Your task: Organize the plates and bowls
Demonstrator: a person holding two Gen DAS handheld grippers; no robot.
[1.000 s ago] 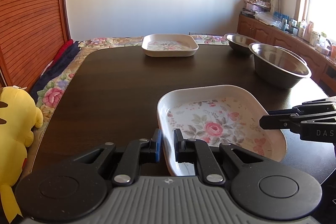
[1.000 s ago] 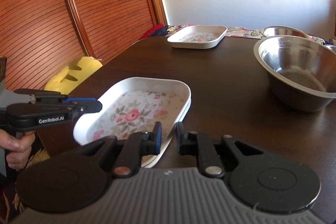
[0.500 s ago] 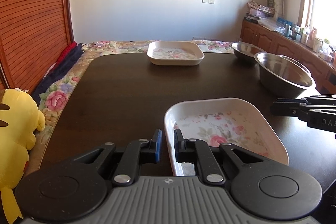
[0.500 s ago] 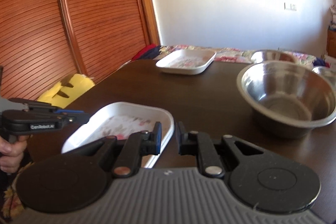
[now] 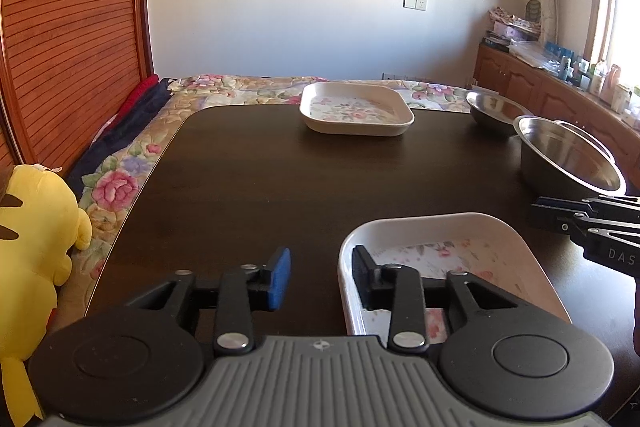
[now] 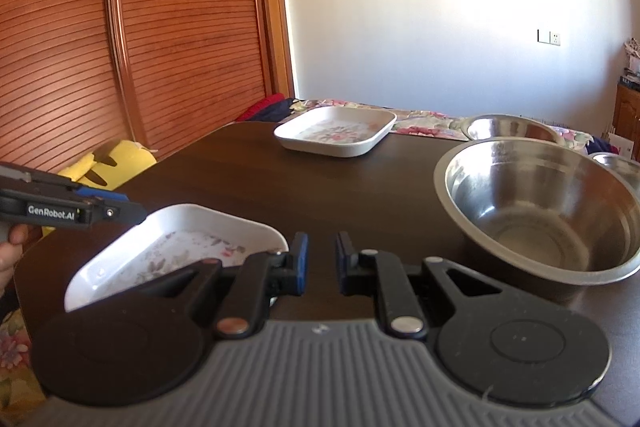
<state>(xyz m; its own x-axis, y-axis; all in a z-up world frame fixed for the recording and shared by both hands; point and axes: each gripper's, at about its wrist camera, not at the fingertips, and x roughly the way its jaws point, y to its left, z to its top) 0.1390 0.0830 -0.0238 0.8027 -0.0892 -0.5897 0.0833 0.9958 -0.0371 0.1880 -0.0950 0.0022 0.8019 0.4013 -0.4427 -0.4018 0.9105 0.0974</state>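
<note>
A white floral plate [image 5: 440,223] lies at the near edge of the dark table [image 5: 280,187]. My left gripper [image 5: 320,277] is open and straddles that plate's left rim, one finger inside and one outside. In the right wrist view the same plate [image 6: 224,219] sits just left of my right gripper [image 6: 322,263], which is shut on nothing. A second floral plate [image 5: 356,109] stands at the far edge. A large steel bowl [image 6: 540,207] is at the right, with a smaller steel bowl [image 6: 508,127] behind it.
A yellow plush toy [image 5: 32,227] leans on the floral bedding left of the table. A slatted wooden wall runs along the left. A cabinet with clutter [image 5: 560,67] lines the right wall. A hand [image 6: 12,247] holds the left gripper.
My left gripper has opened and let go of the near plate's rim. The plate has come down and sits lower in both views. The right gripper's jaws have stayed shut.
</note>
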